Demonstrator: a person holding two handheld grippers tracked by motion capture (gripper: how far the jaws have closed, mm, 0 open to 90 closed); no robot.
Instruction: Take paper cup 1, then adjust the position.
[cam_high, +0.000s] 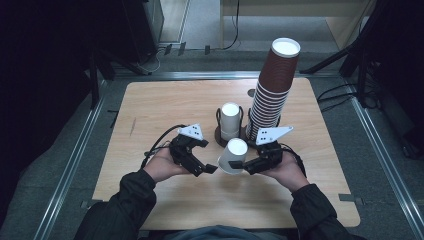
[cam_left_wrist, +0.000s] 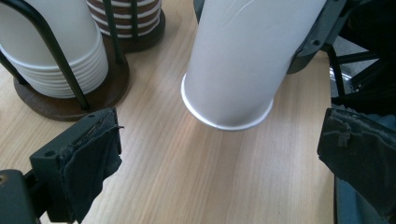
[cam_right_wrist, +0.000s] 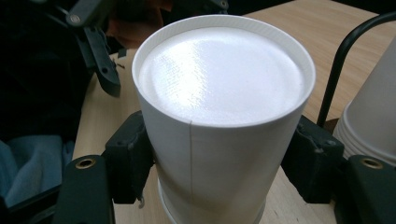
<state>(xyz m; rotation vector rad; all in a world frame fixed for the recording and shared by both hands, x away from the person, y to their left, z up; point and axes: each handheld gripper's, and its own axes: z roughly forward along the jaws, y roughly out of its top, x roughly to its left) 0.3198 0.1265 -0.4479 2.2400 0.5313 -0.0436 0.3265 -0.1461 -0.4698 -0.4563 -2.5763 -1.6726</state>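
Note:
My right gripper (cam_high: 240, 163) (cam_right_wrist: 219, 163) is shut on a single white paper cup (cam_high: 233, 154) (cam_right_wrist: 219, 93). The cup is upside down, closed base up, with one jaw on each side of its wall. In the left gripper view the cup (cam_left_wrist: 243, 60) hangs with its rim just over the wood, slightly tilted. My left gripper (cam_high: 206, 169) (cam_left_wrist: 224, 158) is open just left of the cup, its jaws spread wide and not touching it. Behind them, a short stack of white cups (cam_high: 230, 119) (cam_left_wrist: 56, 51) sits upside down in a dark wire holder.
A tall stack of brown cups (cam_high: 275, 80) rises from a second holder at the right of the white stack. Both stand mid-table on the wooden tabletop (cam_high: 160, 110). Metal floor rails (cam_high: 75, 160) and cables surround the table.

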